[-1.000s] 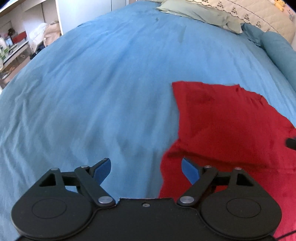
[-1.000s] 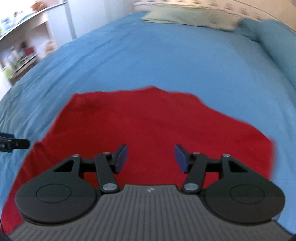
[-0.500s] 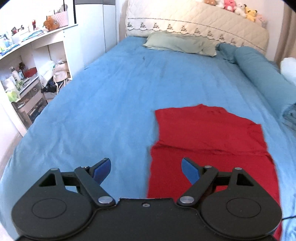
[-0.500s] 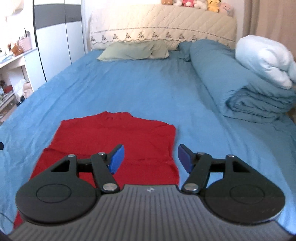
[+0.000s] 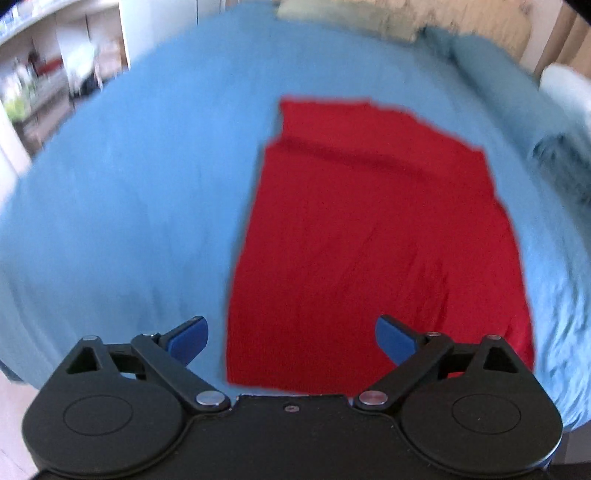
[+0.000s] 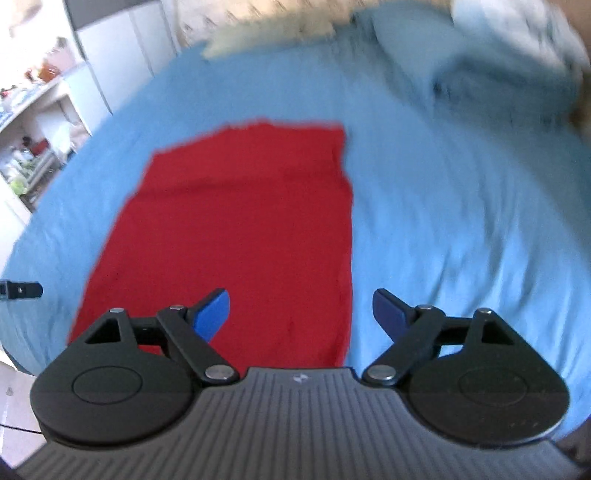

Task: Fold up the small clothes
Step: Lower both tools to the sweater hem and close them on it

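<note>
A red garment [image 5: 373,240] lies flat on the blue bed sheet [image 5: 140,177], its far end folded over along a crease. My left gripper [image 5: 291,338] hovers above the garment's near left corner; its jaws are opening wide with nothing between them. In the right wrist view the same red garment [image 6: 240,229] spreads out ahead, and my right gripper [image 6: 301,310] hangs over its near right edge, jaws opening, nothing held. The tip of the left gripper [image 6: 22,290] pokes in at the left edge of that view. Both views are blurred by motion.
A pale green pillow [image 5: 347,18] lies at the head of the bed. A rolled blue duvet [image 6: 498,74] with a white bundle [image 5: 565,85] lies along the right side. White shelves [image 5: 44,74] with clutter stand left of the bed.
Both grippers pulled back toward the foot of the bed and rose, then tipped down over the garment's near edge. Their jaws spread wider. The garment lies folded and still.
</note>
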The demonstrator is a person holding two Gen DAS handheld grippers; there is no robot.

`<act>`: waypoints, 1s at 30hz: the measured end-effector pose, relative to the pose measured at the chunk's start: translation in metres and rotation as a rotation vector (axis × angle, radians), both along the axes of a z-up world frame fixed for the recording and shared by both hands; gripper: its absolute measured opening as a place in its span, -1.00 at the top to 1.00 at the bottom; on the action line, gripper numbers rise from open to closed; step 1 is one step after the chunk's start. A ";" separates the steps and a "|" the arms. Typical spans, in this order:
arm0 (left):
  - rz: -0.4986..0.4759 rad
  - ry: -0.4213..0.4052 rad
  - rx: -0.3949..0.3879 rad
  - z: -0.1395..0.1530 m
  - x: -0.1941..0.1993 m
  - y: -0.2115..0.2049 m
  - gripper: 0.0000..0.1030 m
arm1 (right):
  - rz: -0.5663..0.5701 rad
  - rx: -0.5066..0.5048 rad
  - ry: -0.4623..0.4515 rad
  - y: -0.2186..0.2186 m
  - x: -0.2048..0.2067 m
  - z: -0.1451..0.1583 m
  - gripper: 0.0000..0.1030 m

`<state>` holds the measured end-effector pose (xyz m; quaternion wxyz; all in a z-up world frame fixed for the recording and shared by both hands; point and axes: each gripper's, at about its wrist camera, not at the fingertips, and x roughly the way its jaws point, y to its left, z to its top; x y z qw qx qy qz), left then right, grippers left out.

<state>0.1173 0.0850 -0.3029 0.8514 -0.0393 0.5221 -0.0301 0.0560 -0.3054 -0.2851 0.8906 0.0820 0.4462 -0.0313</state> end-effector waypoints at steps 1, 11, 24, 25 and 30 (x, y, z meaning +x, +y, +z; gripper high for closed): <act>0.002 0.017 -0.001 -0.015 0.000 0.001 -0.86 | -0.023 0.012 0.032 -0.002 -0.002 -0.020 -0.89; 0.129 0.034 0.022 -0.081 0.001 0.013 -0.24 | -0.131 0.077 0.160 -0.003 -0.022 -0.113 -0.69; 0.173 0.039 0.012 -0.087 0.000 0.020 0.08 | -0.138 0.141 0.200 -0.004 -0.010 -0.132 -0.38; 0.166 0.040 0.020 -0.087 0.000 0.019 0.10 | -0.139 0.144 0.203 -0.004 -0.009 -0.132 -0.35; 0.140 0.054 0.023 -0.087 0.003 0.014 0.83 | -0.133 0.145 0.218 -0.004 -0.001 -0.136 0.02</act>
